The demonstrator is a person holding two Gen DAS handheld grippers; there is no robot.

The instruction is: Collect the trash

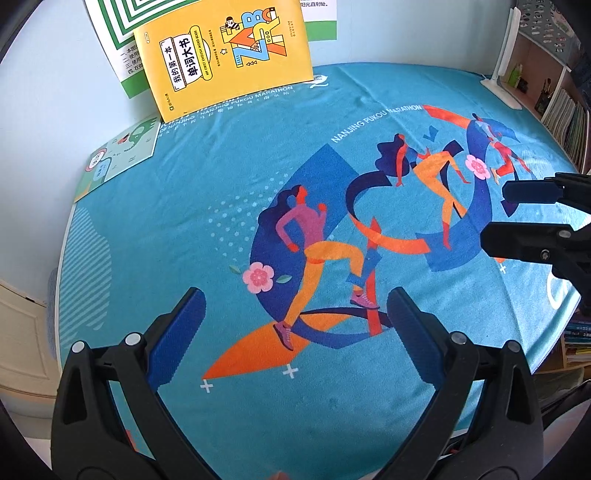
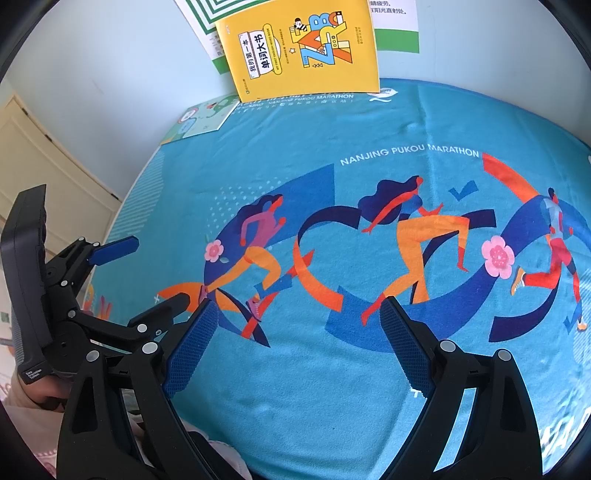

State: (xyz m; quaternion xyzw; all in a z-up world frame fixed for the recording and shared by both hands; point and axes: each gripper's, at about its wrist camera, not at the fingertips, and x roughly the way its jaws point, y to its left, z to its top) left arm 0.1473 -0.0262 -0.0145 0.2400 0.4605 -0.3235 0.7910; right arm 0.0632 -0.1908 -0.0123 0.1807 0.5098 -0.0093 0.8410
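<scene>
Both the left gripper (image 1: 295, 325) and the right gripper (image 2: 299, 332) hover over the desk's marathon-print cloth (image 1: 221, 177), fingers spread wide and empty, seemingly poised to search. No trash is visible in either view; it may lie outside them. A yellow book (image 1: 225, 55) leans against the wall.

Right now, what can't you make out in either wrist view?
- Trash: none seen on the blue cloth in either view; the near edge sits behind the left claw and right claw.
- White poster: top cut off by the frame, lower part behind the yellow book.
- Shelf: cut at the left view's edge, blurred.
</scene>
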